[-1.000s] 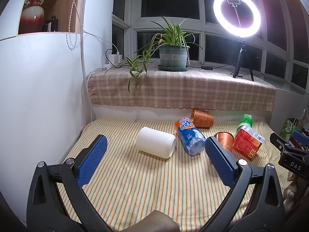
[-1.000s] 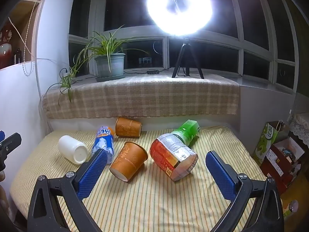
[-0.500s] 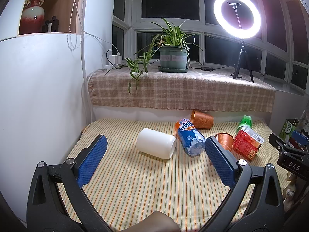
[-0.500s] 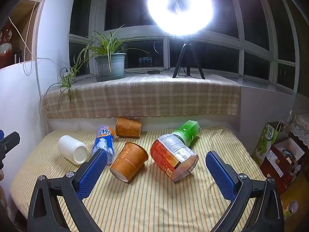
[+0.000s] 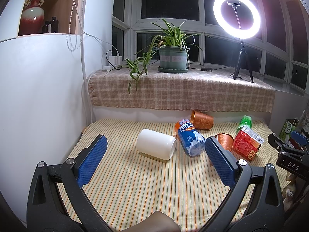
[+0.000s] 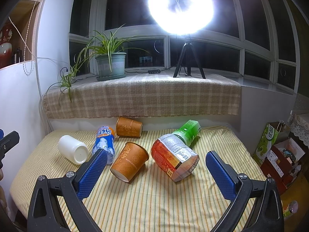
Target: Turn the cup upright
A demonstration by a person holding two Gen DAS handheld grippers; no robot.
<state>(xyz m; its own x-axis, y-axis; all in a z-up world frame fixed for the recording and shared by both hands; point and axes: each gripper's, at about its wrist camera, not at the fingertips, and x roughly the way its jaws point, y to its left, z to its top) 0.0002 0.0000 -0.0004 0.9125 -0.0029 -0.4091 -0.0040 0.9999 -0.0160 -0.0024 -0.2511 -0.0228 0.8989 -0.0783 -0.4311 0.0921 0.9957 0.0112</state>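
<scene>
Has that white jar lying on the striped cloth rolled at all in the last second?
No. The white jar lies in the same spot beside the blue bottle.

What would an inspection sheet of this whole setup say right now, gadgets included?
Surface: striped cloth covering the table.
Job's things: near orange cup and far orange cup, both lying on their sides.
Clutter: white jar, blue bottle, red bottle, all lying down.
Grippers: left gripper and right gripper open, holding nothing.
Cables: white charger cables on the sill.
Surroundings: potted plant, ring light, dark windows.
</scene>
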